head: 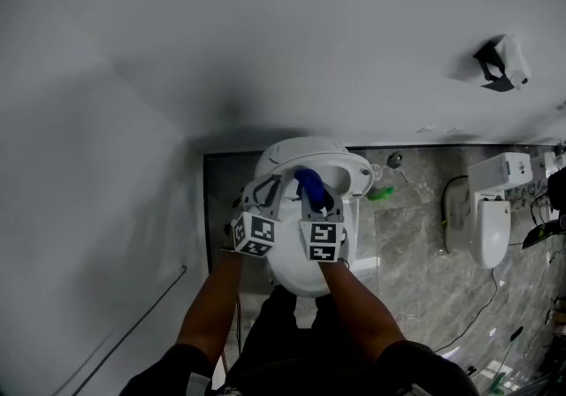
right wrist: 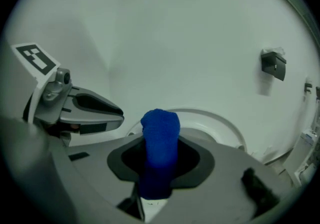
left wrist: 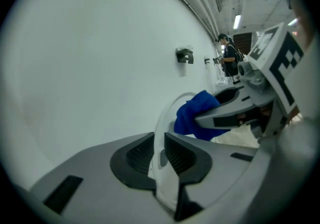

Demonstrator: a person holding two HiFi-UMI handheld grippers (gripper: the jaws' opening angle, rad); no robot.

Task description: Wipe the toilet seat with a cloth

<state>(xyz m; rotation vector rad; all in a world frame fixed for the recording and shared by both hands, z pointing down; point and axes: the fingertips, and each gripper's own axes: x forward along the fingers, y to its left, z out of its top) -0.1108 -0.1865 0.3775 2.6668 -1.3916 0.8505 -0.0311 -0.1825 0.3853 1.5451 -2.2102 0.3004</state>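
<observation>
The right hand-held gripper (right wrist: 159, 160) pinches the blue cloth (right wrist: 160, 130) upright, ready for wiping, while the left hand-held gripper (left wrist: 161, 155), jaws slightly apart, straddles the raised lid (left wrist: 169, 115) beside it, probably to keep the toilet seat (head: 297, 279) below reachable.

We see the blue cloth (right wrist: 160, 143) bunched into an upright roll, pinched between our right fingers (right wrist: 197, 160) and sticking out past their tips. The white toilet seat (left wrist: 161, 138) shows its thin rim, standing on edge between our left fingers (left wrist: 137, 155) and curving up beyond them.
</observation>
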